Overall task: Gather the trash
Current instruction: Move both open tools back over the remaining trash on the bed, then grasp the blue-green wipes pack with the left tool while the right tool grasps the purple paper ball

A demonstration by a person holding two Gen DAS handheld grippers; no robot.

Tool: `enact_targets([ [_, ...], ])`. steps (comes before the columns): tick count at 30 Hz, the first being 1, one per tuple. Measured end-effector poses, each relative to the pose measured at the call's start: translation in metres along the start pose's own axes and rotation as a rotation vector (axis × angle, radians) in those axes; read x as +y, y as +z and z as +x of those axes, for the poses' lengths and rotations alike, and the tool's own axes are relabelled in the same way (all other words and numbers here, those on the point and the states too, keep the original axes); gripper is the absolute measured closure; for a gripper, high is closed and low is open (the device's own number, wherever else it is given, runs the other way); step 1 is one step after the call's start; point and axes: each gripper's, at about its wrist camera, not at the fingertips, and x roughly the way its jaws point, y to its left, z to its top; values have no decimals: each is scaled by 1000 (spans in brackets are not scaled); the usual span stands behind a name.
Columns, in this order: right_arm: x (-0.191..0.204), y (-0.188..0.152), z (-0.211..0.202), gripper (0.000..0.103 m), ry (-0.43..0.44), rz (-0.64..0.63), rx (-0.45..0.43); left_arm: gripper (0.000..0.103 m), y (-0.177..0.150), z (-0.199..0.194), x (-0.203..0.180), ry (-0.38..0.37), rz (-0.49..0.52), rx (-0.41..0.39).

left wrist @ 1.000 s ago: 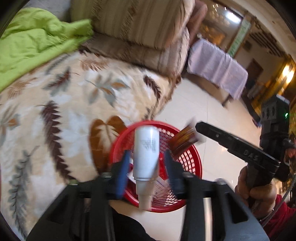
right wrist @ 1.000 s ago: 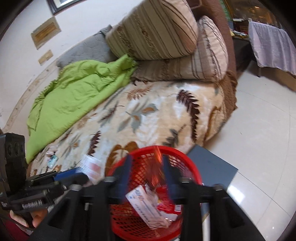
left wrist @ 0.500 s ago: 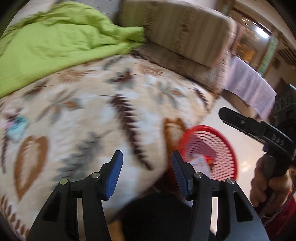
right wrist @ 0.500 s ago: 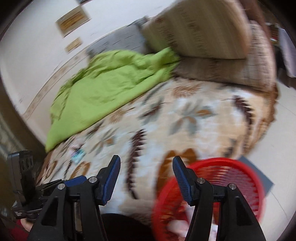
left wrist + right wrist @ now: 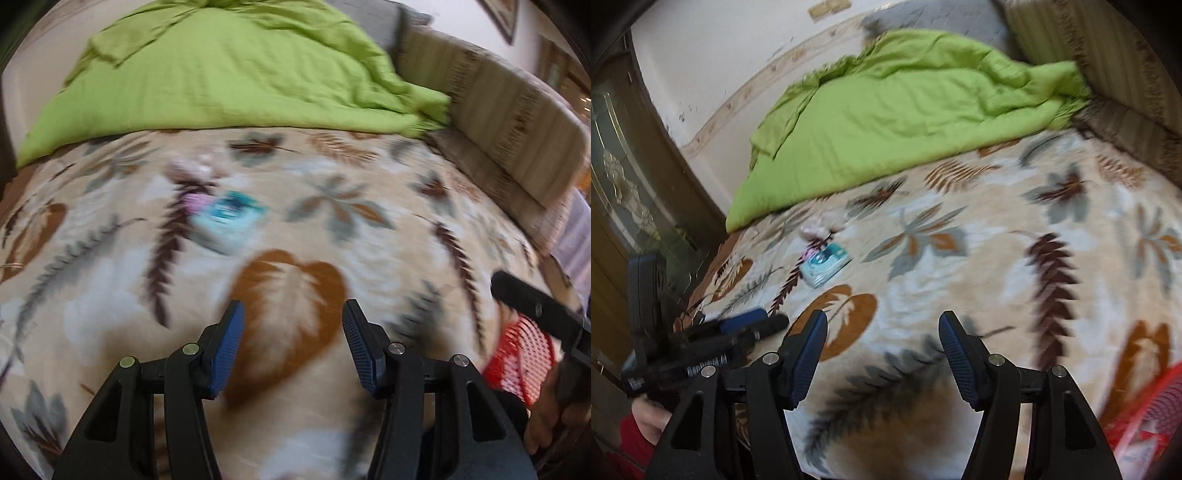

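A teal packet (image 5: 227, 218) (image 5: 825, 263) lies on the leaf-patterned bedspread (image 5: 332, 229), with a small pink scrap (image 5: 197, 201) (image 5: 809, 254) touching it and a crumpled pale piece (image 5: 192, 166) (image 5: 822, 225) just beyond. My left gripper (image 5: 291, 347) is open and empty, hovering over the bedspread short of the packet. My right gripper (image 5: 882, 350) is open and empty too, to the right of the left one. The red mesh basket (image 5: 517, 354) (image 5: 1145, 424) sits off the bed's near right edge. The left gripper (image 5: 750, 325) shows at the right wrist view's lower left.
A green quilt (image 5: 221, 74) (image 5: 905, 110) covers the far side of the bed. Striped cushions (image 5: 517, 122) (image 5: 1115, 44) stand at the right. A dark wooden door (image 5: 628, 192) is at the left. A hand in a red sleeve (image 5: 646, 424) holds the left gripper.
Both grippers swung left from above the red basket to over the bedspread. The white bottle left the left gripper's fingers and a wrapper dropped from the right; both now stand open and empty.
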Motion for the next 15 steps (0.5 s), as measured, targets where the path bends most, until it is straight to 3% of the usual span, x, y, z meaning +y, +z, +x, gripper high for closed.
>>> enact_targets([
  [7, 7, 9, 59, 36, -43, -16, 22, 49, 35, 41, 35, 77, -18, -6],
  [15, -15, 10, 67, 36, 15, 93, 58, 45, 60, 110, 37, 155, 49, 62],
])
